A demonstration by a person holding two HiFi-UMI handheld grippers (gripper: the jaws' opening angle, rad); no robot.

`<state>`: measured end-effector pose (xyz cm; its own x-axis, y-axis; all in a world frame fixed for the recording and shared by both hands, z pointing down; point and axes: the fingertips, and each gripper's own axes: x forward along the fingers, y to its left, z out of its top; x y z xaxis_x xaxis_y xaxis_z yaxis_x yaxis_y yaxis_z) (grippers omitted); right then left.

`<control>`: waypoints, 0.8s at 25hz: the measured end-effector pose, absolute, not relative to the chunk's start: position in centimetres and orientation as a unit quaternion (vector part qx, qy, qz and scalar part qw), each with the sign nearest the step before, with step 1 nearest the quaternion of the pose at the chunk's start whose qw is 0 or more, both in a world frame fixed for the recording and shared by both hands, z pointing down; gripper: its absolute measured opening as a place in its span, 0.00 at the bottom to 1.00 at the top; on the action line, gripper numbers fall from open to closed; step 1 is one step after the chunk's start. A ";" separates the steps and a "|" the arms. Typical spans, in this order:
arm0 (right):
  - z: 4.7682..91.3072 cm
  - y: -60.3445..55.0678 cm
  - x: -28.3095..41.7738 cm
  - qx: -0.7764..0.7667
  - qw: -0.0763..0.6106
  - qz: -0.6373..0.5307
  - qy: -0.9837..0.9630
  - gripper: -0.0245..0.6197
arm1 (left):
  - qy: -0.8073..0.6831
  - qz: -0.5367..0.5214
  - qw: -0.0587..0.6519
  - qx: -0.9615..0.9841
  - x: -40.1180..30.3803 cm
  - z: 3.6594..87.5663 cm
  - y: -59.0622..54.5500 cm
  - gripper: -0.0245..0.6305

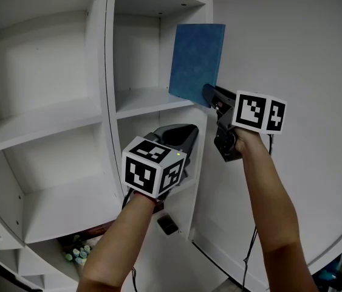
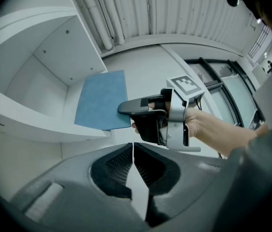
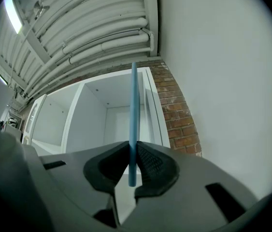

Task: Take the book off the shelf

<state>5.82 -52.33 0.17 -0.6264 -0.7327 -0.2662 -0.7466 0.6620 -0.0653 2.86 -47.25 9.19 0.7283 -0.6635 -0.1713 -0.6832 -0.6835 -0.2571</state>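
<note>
- The person's left forearm (image 1: 113, 248) reached up from the near edge, carrying the left gripper (image 1: 181, 137) with its marker cube (image 1: 152, 166) in front of the middle right compartment.
- In the left gripper view, the left gripper (image 2: 133, 148) had its jaws pressed together with nothing between them.
- A little farther and to the right, the right forearm (image 1: 274, 199) held the right gripper (image 1: 210, 93) higher, beside the shelf unit's right side panel.
- The right gripper (image 3: 132, 154) had its jaws pinching the book (image 3: 133, 105), which showed edge-on as a thin blue strip between the pads.
- The book (image 1: 196, 59), blue and thin, stood upright in the air, gripped at its lower right corner, in front of the upper right compartment.
- Its lower left corner lay just at the front lip of the shelf board (image 1: 149, 99); whether they touched could not be told.
- The white shelf unit (image 1: 55, 114) filled the left, its visible upper compartments bare.
- A plain pale wall (image 1: 292, 41) stood to the right, farthest off.
</note>
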 end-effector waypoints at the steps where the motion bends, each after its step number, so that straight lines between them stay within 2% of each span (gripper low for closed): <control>1: 0.2 -52.2 6.0 -0.408 0.144 0.023 0.901 0.12 | 0.367 0.031 0.153 -0.917 3.0 9.3 -47.2 0.06; 6: 0.6 -52.1 6.9 -0.394 0.178 -0.002 0.902 0.12 | 0.366 0.030 0.152 -0.918 3.3 9.6 -47.4 0.06; 20: 1.1 -50.3 7.9 -0.375 0.213 0.006 0.902 0.12 | 0.372 0.033 0.139 -0.917 2.9 11.0 -47.6 0.06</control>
<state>7.92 -50.34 1.12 -0.6278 -0.6743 -0.3887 -0.6792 0.7186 -0.1496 2.92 -47.63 11.05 0.7213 -0.6729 -0.1638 -0.6912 -0.6846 -0.2314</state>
